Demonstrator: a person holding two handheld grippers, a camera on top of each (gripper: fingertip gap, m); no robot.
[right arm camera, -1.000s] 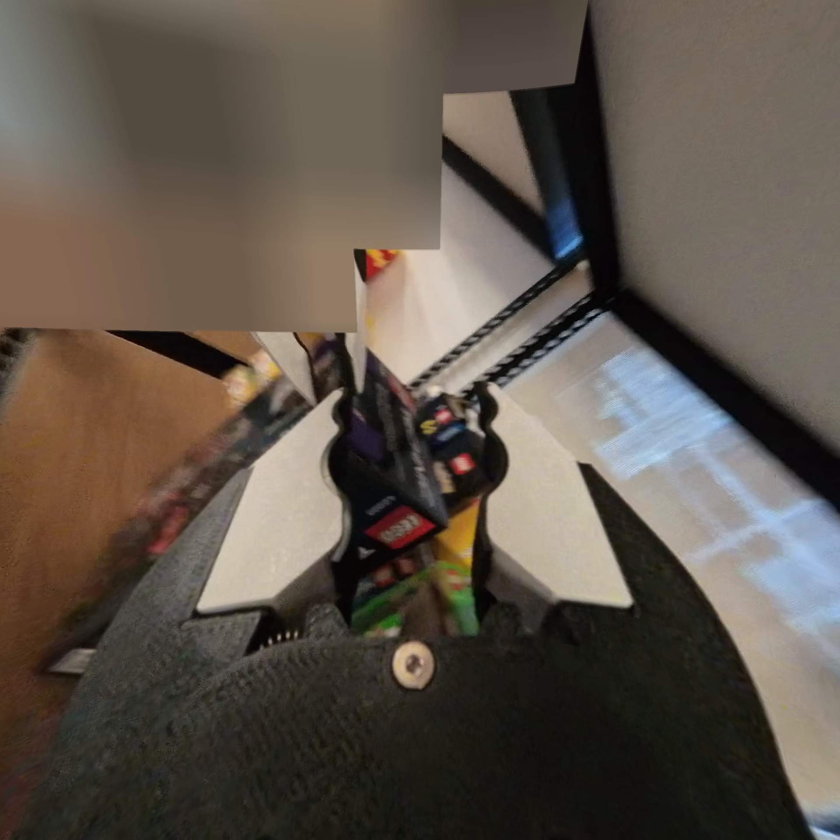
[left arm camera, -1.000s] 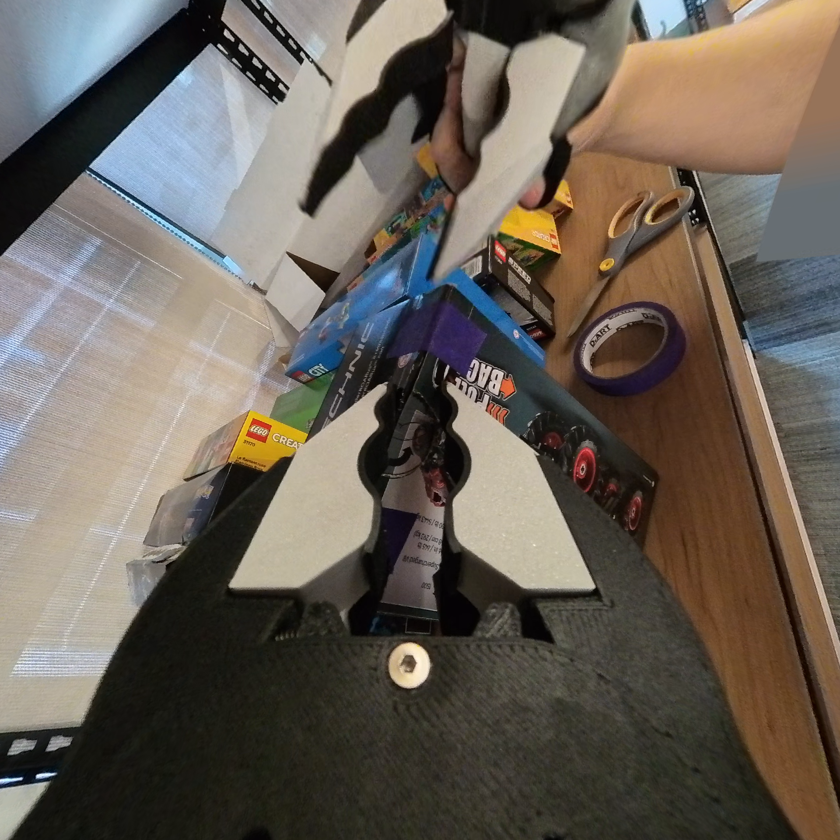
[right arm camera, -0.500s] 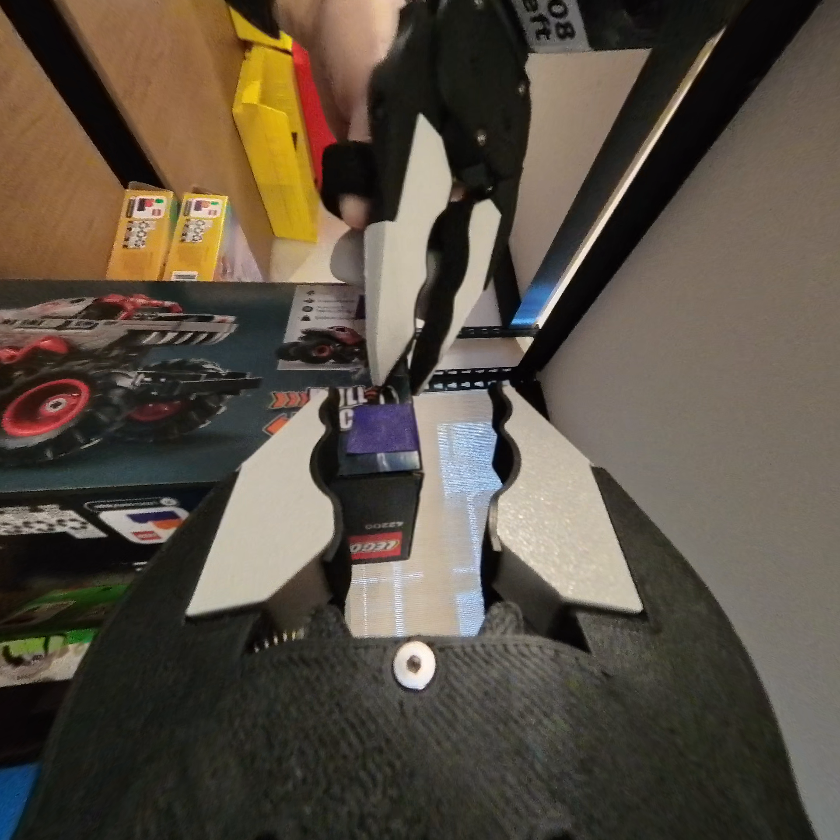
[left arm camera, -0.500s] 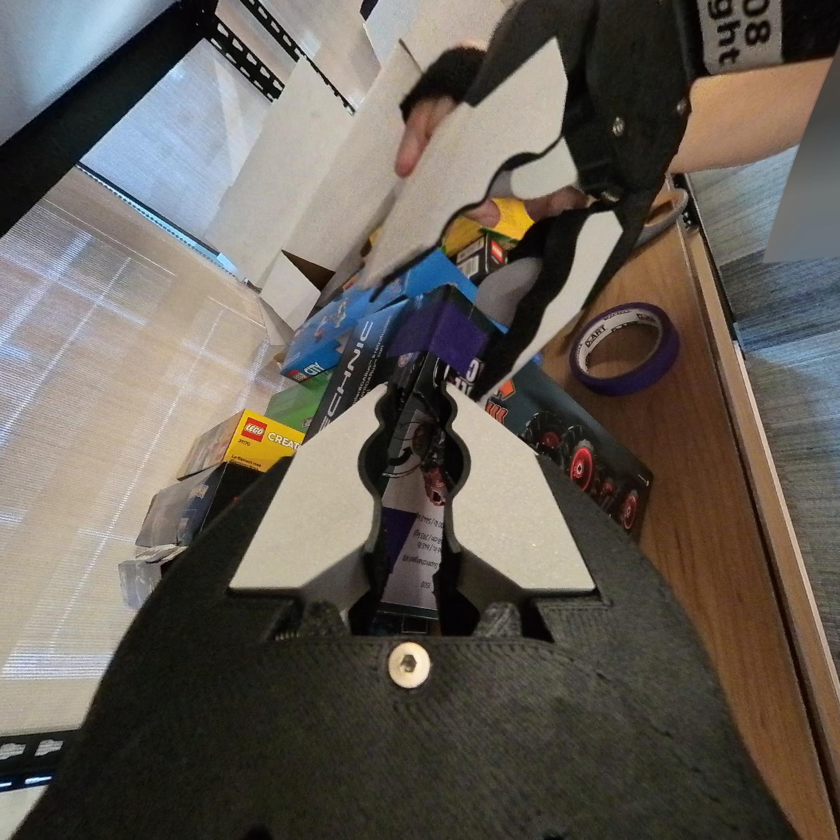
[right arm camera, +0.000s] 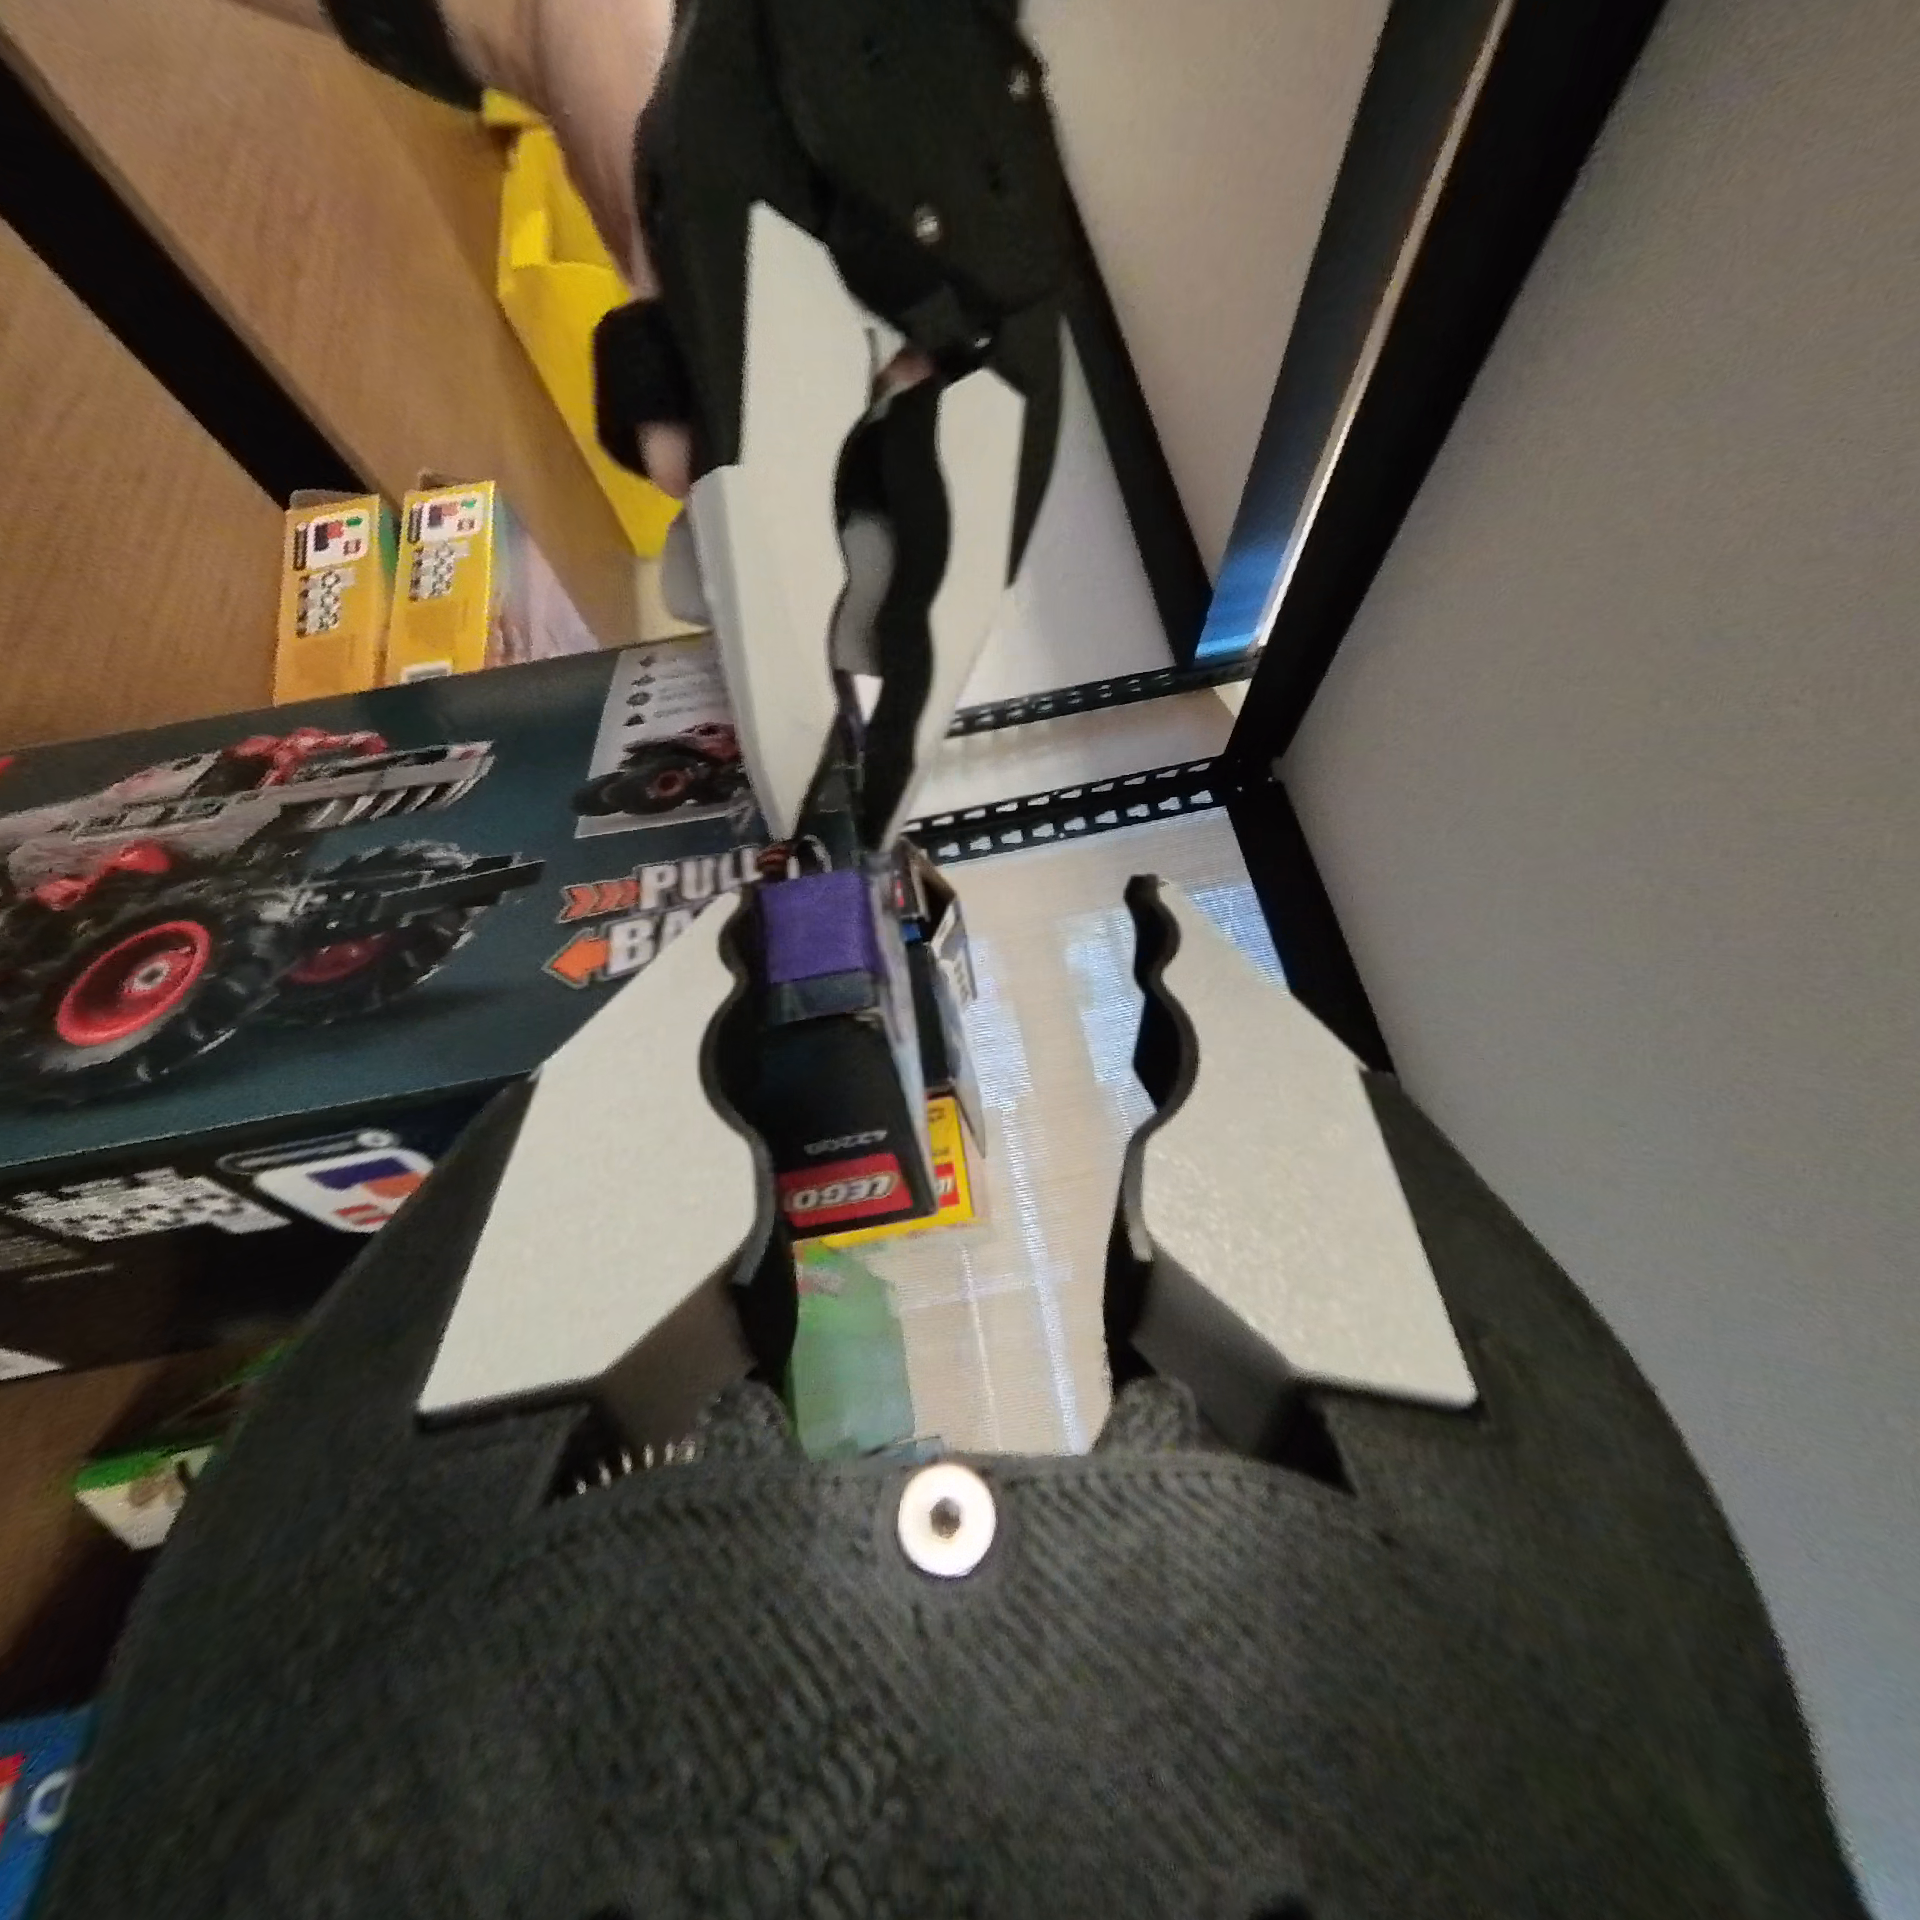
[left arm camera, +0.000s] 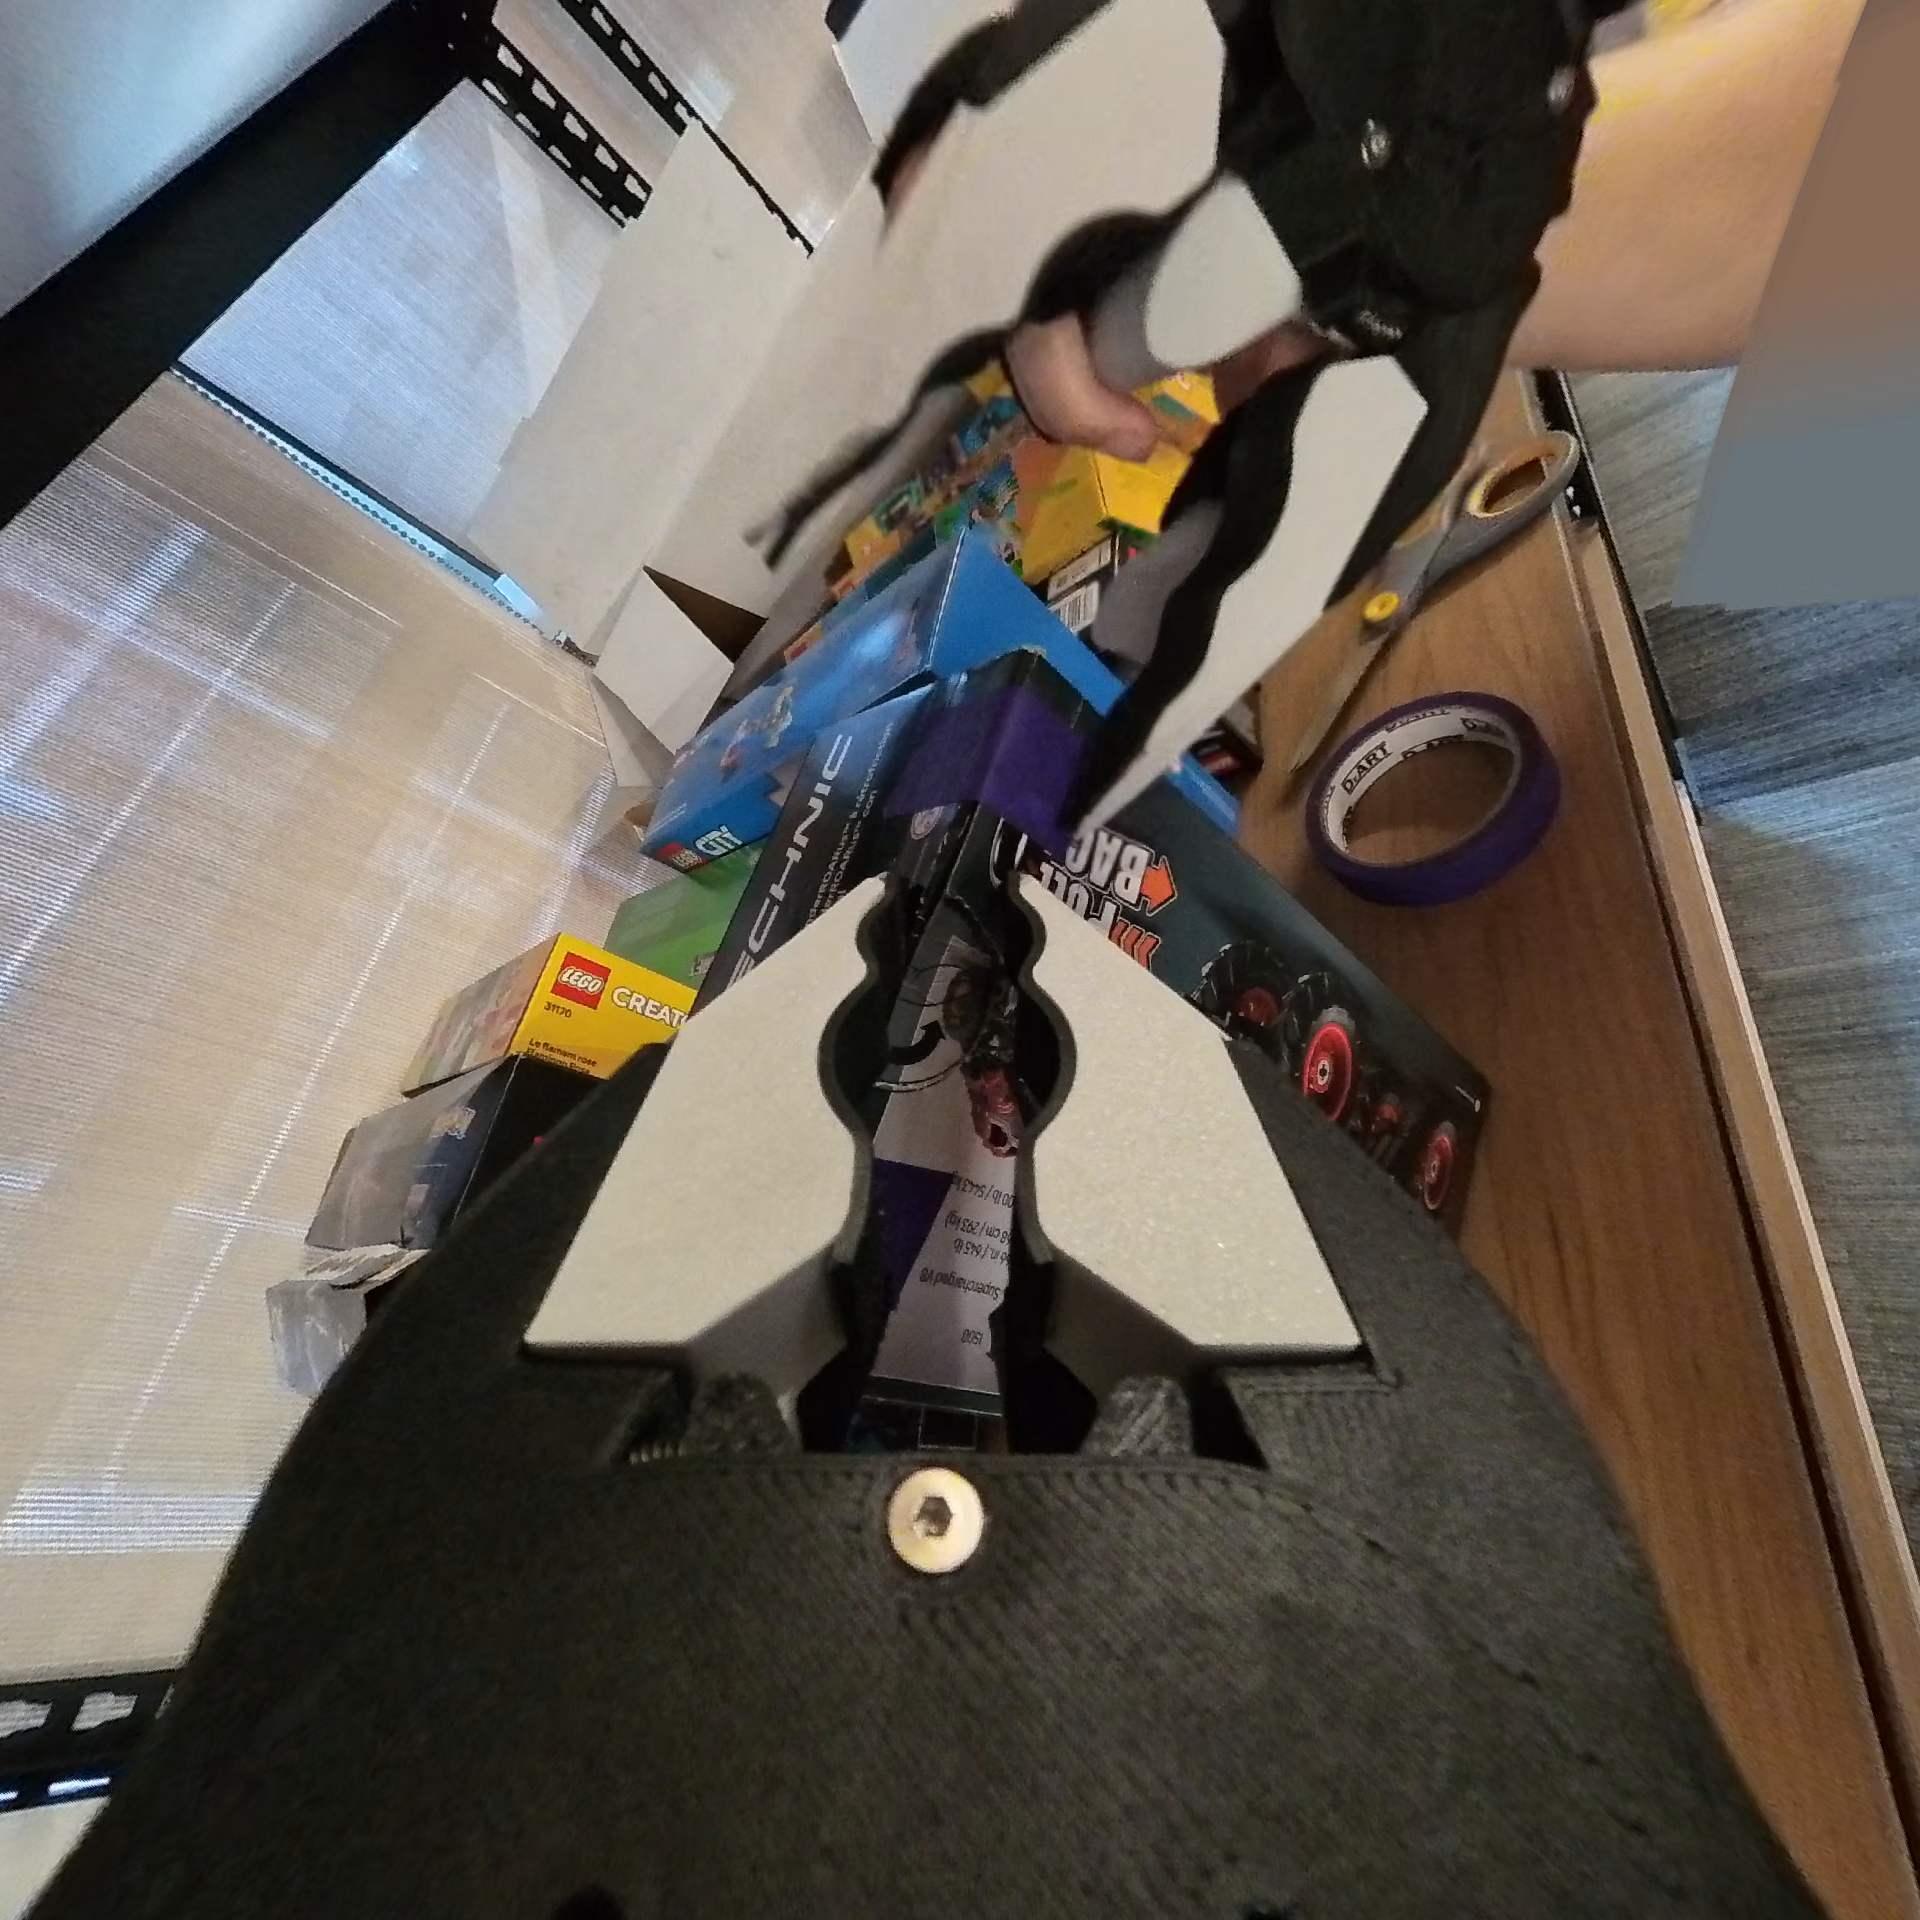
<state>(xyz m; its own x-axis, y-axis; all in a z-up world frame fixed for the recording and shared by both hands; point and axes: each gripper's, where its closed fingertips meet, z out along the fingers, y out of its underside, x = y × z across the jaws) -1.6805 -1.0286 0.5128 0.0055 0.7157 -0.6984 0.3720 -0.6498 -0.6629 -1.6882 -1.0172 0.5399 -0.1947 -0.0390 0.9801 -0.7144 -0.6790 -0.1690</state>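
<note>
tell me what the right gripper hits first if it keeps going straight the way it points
Probably the taped end of the dark toy box, which sits just inside the open right gripper; the left gripper pinches that box just beyond. Depth is hard to judge.

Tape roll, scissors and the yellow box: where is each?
tape roll (left arm camera: 1434,795), left wrist view, purple outer band
scissors (left arm camera: 1439,551), left wrist view, grey handle near the pivot
yellow box (left arm camera: 582,1003), left wrist view, yellow side face

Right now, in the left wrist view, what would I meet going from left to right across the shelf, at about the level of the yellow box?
Yellow box → the left gripper, shut on the dark truck box → purple tape roll. The scissors lie farther back, above the tape roll.
</note>
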